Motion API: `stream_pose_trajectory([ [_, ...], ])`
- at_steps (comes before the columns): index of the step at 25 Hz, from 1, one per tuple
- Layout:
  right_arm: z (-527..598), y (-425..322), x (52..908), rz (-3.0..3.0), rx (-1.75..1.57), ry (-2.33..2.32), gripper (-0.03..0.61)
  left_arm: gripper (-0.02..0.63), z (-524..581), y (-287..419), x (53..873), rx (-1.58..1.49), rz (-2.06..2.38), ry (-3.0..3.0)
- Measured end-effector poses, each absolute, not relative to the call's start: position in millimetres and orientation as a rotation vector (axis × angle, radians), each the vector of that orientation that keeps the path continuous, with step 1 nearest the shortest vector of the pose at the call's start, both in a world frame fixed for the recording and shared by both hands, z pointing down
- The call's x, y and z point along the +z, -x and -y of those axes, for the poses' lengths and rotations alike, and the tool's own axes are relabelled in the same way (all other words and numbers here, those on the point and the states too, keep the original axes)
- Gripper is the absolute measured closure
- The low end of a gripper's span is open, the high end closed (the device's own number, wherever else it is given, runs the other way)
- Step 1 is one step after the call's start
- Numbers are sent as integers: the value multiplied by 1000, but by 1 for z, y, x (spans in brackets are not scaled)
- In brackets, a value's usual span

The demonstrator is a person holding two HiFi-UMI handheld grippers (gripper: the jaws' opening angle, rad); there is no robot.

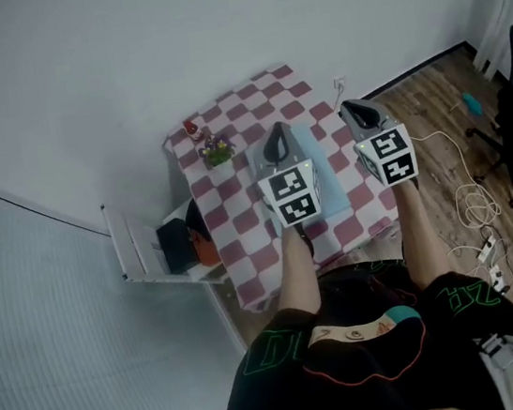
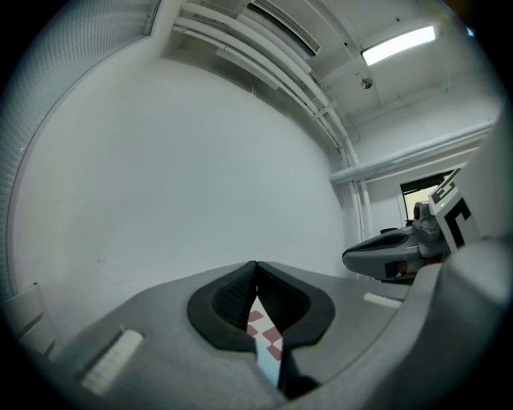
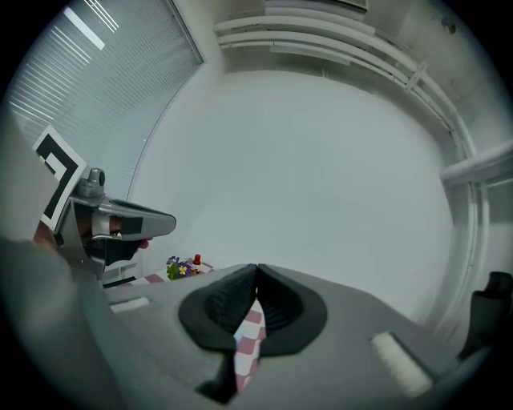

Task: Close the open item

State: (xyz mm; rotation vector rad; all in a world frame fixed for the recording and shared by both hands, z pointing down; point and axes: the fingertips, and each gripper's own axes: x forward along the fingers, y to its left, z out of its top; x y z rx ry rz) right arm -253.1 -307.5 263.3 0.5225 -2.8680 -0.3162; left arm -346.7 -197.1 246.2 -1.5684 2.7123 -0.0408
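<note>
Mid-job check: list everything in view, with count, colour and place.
table: 1, pink-and-white checked cloth, by the wall
flat item: 1, light blue, on the table, centre-right
flower pot: 1, green with purple blooms, table's far corner
red object: 1, small, beside the flower pot
shelf: 1, white, left of the table
cables: several, white, wooden floor at right
left tool: 1, grey, shut, above the table
right tool: 1, grey, shut, alongside

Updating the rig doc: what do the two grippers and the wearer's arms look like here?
Both the left gripper and right gripper have grey moulded bodies with black ribbed pads. Each carries a white cube with black square markers. Clothing: black short-sleeved top with green outline print; forearms bare.
</note>
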Motion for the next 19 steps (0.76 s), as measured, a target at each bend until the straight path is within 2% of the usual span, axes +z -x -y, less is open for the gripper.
stream_pose_trajectory([
  [19,360,233,253,2936,-311,-544,575,606,248,335,241,-70,-2687,1567],
])
